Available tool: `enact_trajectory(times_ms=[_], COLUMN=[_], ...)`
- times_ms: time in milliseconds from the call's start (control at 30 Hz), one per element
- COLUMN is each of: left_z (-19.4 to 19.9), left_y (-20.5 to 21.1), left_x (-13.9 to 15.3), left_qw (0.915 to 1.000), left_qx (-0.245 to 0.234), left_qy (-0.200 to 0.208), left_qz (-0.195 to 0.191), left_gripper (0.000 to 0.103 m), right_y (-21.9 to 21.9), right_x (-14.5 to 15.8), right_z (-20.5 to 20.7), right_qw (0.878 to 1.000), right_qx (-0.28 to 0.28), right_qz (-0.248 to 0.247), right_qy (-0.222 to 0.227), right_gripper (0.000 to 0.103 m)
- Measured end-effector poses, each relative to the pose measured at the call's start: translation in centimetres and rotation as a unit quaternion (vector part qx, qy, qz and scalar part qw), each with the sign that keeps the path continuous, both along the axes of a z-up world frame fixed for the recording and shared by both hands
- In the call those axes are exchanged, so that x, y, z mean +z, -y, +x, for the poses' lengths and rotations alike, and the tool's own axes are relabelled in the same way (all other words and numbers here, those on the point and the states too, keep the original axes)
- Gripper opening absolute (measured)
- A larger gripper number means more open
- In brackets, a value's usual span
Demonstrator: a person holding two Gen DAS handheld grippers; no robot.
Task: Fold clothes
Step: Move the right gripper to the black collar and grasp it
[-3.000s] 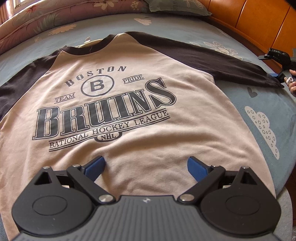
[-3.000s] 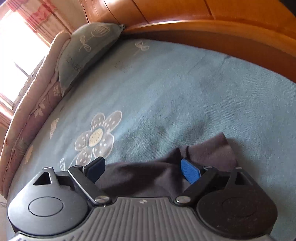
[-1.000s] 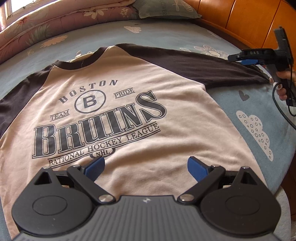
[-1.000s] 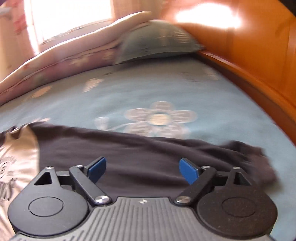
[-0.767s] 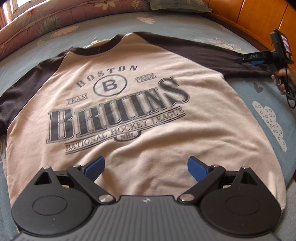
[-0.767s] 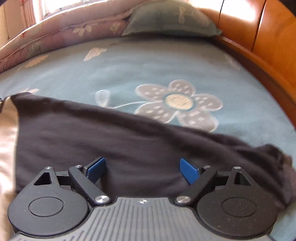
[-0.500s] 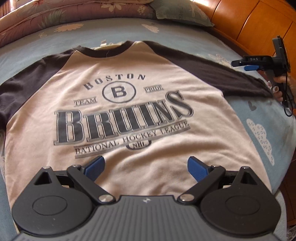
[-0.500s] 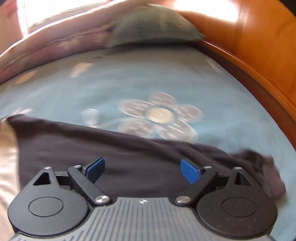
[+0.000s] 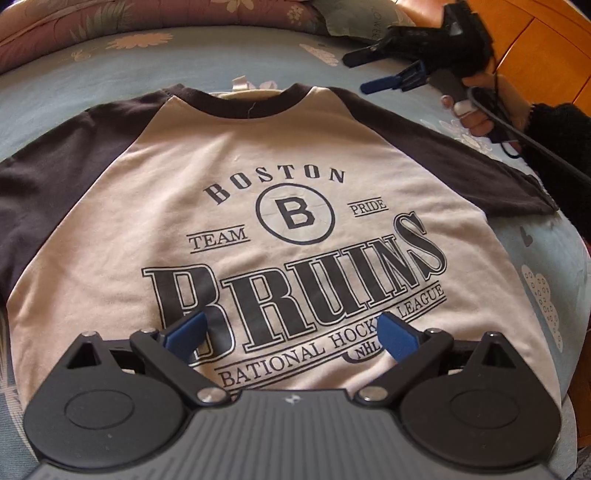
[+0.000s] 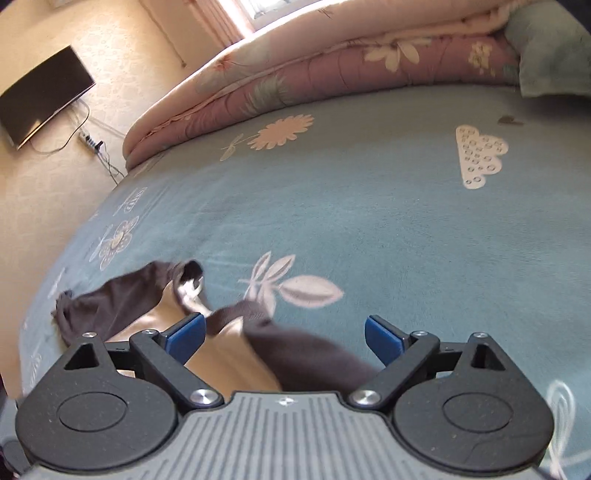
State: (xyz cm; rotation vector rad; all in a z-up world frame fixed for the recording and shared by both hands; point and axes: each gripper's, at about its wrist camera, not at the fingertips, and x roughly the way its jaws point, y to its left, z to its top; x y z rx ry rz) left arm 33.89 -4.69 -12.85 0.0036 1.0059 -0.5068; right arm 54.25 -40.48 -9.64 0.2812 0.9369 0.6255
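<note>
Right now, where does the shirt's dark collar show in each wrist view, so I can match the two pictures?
Left wrist view: the dark collar arcs across the upper middle, above the BOSTON print, far from the left gripper.
Right wrist view: the collar lies low and left of centre, just beyond the right gripper and its open fingers.
Shared landmark: the pink floral quilt along the bed's far edge.

A bedroom in a home. A wide bed under a blue flower-print sheet (image 10: 369, 206) carries a rolled floral quilt (image 10: 332, 66) and a pillow (image 10: 550, 51) beside a wooden headboard (image 9: 546, 48). A dark flat screen (image 10: 44, 92) hangs on the papered wall, cables trailing below.
</note>
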Motion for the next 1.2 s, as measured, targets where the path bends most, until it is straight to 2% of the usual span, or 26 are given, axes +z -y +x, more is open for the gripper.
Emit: enact_trajectory(times_ms=[133, 267, 300, 467, 567, 633, 700, 833, 933, 1000, 1033, 1067, 1200], left_z=[-0.2, -0.2, -0.2, -0.2, -0.3, -0.3, -0.4, -0.6, -0.8, -0.9, -0.9, -0.9, -0.9], left_y=[0.0, 0.0, 0.0, 0.2, 0.3, 0.3, 0.3, 0.1, 0.0, 0.0, 0.0, 0.0, 0.2], left_x=[-0.2, -0.3, -0.3, -0.5, -0.6, -0.6, -0.7, -0.9, -1.1, -1.1, -1.2, -1.2, -1.2], left_qw=[0.9999, 0.9998, 0.9997, 0.9997, 0.9997, 0.9996, 0.9996, 0.9994, 0.9994, 0.9994, 0.9994, 0.9994, 0.9993], left_qx=[-0.001, 0.003, 0.004, 0.008, 0.010, 0.009, 0.010, 0.012, 0.011, 0.010, 0.010, 0.009, 0.009], left_qy=[0.013, 0.018, 0.019, 0.022, 0.024, 0.026, 0.028, 0.031, 0.033, 0.033, 0.033, 0.034, 0.036], left_qz=[-0.008, -0.012, -0.012, -0.006, -0.003, -0.002, -0.002, -0.005, -0.005, -0.005, -0.005, -0.004, 0.001], left_gripper=[0.102, 0.102, 0.102, 0.102, 0.102, 0.102, 0.102, 0.102, 0.102, 0.102, 0.102, 0.102, 0.102], right_y=[0.5, 1.6, 1.7, 1.6, 0.8, -0.2, -1.5, -4.0, -5.8, -6.6, -6.7, -6.4, -5.5], right_x=[-3.1, -4.2, -4.5, -4.3, -2.6, -1.3, -0.3, 0.4, -0.2, -0.9, -0.9, -0.6, 0.2], right_z=[2.1, 1.5, 1.3, 1.0, -0.5, -2.4, -4.4, -8.6, -11.0, -12.3, -12.5, -12.3, -9.6], right_qw=[0.999, 0.990, 0.987, 0.981, 0.976, 0.972, 0.971, 0.968, 0.956, 0.944, 0.942, 0.945, 0.962], right_qx=[0.002, 0.025, 0.035, 0.067, 0.114, 0.158, 0.198, 0.248, 0.286, 0.305, 0.309, 0.304, 0.260], right_qz=[0.019, 0.122, 0.135, 0.154, 0.167, 0.162, 0.130, 0.029, -0.059, -0.123, -0.132, -0.120, -0.064], right_qy=[-0.041, -0.068, -0.080, -0.101, -0.079, -0.060, -0.043, -0.018, -0.003, 0.016, 0.025, 0.031, 0.046], right_gripper=[0.097, 0.097, 0.097, 0.098, 0.099, 0.103, 0.103, 0.103, 0.103, 0.103, 0.103, 0.103, 0.103])
